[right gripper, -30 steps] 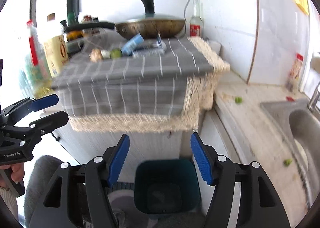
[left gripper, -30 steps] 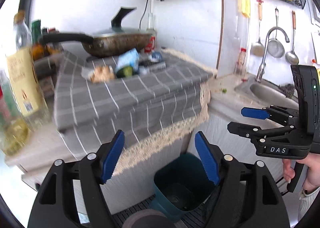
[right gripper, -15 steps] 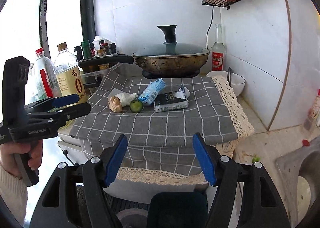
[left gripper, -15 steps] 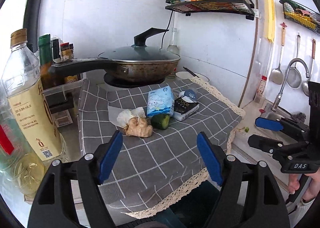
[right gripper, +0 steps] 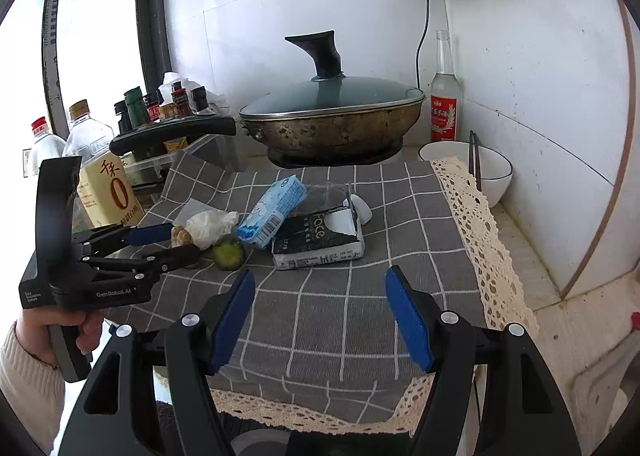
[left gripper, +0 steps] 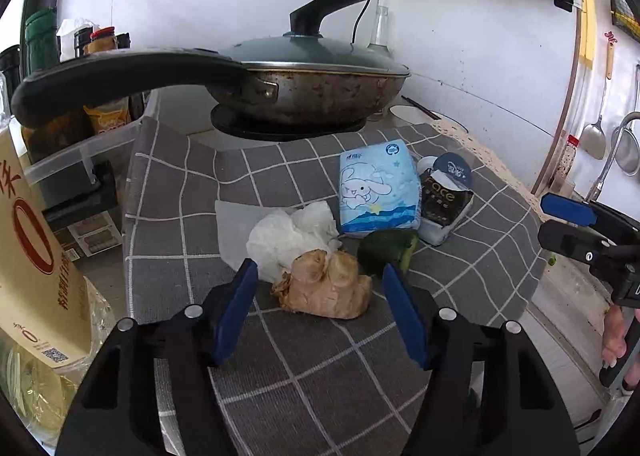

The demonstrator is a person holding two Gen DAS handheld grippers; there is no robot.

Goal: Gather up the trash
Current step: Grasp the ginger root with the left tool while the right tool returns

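On the grey checked cloth lie a piece of ginger, a crumpled white tissue, a green vegetable end, a blue tissue pack and a torn black carton. My left gripper is open, its blue fingers on either side of the ginger and just short of it. My right gripper is open and empty over the cloth's front part, short of the black carton. The left gripper also shows in the right wrist view beside the ginger.
A lidded wok stands on a burner behind the cloth, its long handle reaching left. Oil and sauce bottles crowd the left side. A white bowl with chopsticks and a clear bottle stand at the right.
Both grippers rose from the bin under the counter to the cloth top. The left one moved forward to the ginger. Both jaws stayed open.
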